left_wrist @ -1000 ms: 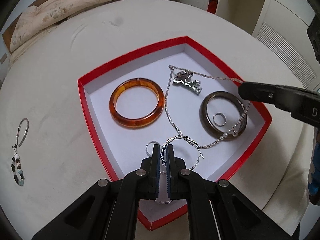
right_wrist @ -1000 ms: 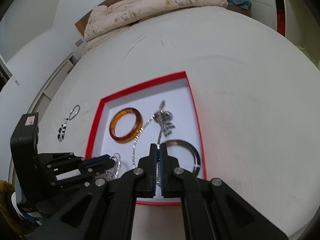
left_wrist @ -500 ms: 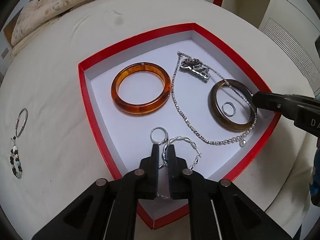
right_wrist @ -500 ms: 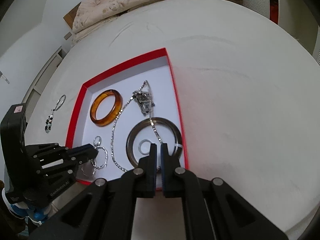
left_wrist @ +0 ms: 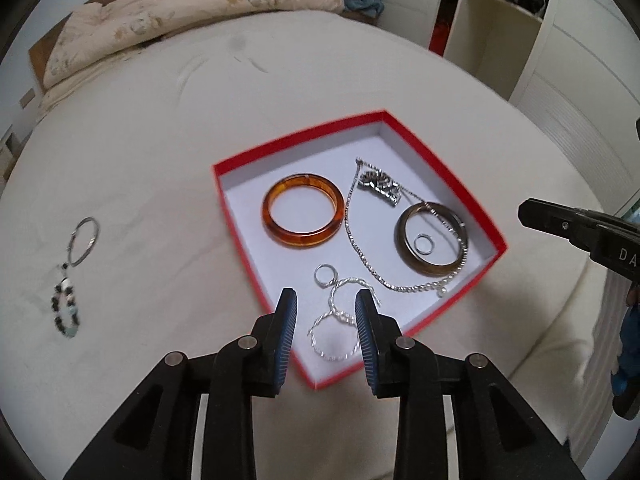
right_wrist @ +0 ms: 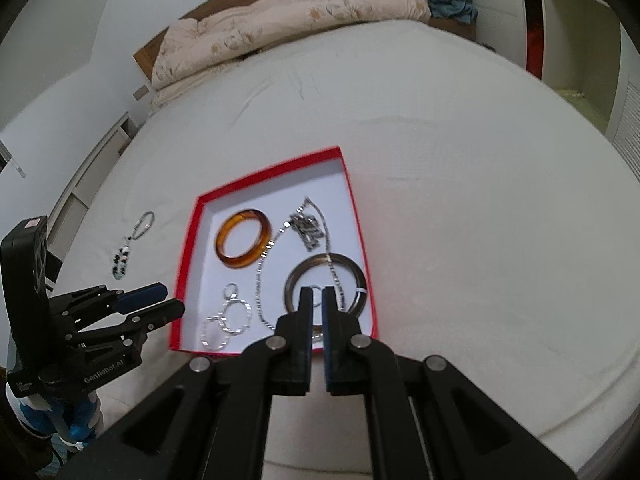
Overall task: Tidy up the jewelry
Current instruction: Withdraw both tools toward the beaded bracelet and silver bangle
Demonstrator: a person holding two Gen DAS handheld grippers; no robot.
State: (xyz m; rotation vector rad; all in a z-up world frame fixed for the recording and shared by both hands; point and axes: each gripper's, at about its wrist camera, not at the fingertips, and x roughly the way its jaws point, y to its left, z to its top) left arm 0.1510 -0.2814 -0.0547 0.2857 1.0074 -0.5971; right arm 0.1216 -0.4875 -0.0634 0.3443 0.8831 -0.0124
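Beaded keychain on bed outside red tray; left hand-held gripper apart, right hand-held gripper slightly parted, empty.

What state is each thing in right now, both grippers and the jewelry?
Left hand-held gripper: open, holding nothing.
Right hand-held gripper: slightly open, holding nothing.
Red box: lidless, on the bed.
Amber bangle: flat in box.
Dark bangle: flat in box, small ring inside it.
Silver necklace: draped across the dark bangle.
Twisted silver hoops: in box.
Beaded keyring: on bed, outside box.
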